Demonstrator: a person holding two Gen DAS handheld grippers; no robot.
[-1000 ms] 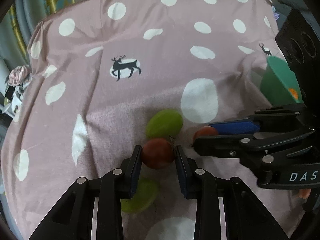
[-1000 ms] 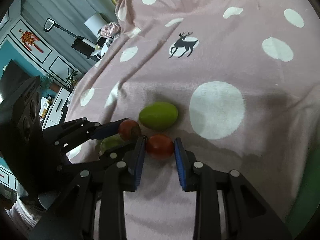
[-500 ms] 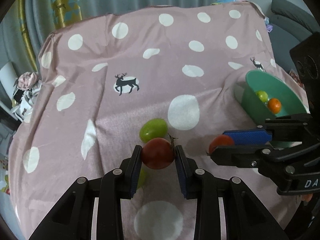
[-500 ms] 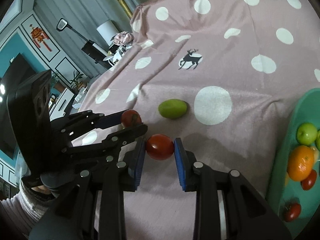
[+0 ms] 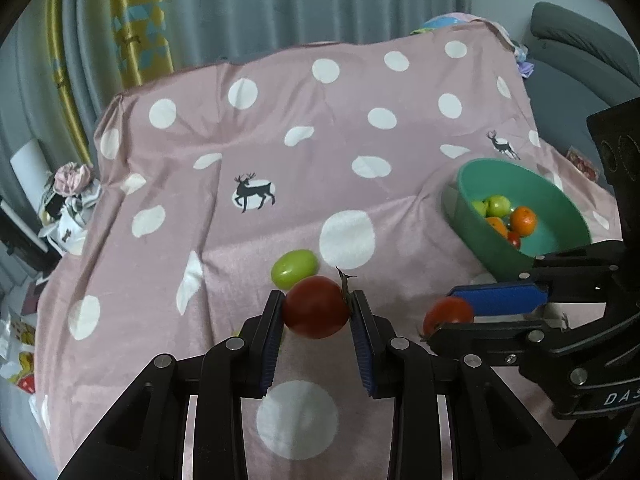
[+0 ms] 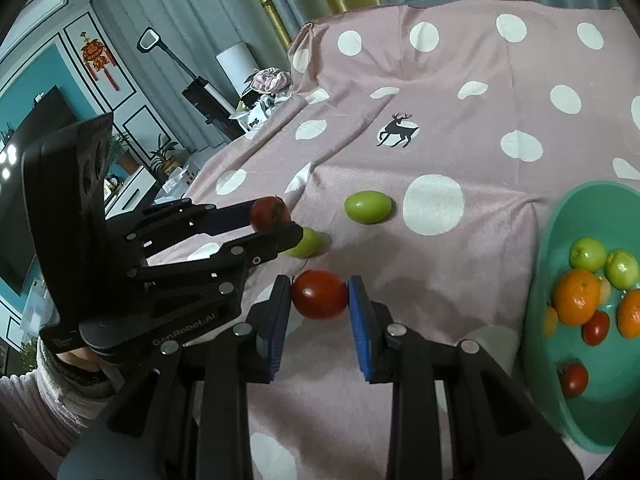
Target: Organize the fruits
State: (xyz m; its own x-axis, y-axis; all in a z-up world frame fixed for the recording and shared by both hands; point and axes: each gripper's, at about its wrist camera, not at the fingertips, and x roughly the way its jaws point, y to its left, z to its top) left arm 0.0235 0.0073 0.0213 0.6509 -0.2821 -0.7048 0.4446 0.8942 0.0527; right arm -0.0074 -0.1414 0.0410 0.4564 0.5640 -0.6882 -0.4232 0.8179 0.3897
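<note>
Tomatoes fill both grippers: my left gripper (image 5: pixel 316 314) fingers clamp one tomato (image 5: pixel 317 307), my right gripper (image 6: pixel 319 295) another (image 6: pixel 319 294), both lifted above the spotted cloth (image 5: pixel 280 140) (soft, thin-skinned, so gentle side pressure), bound for the green bowl (image 6: pixel 540 280).

bowl (image 6: pixel 538 280) cut by frame edge, second green fruit (image 6: pixel 308 242) half-hidden
</note>
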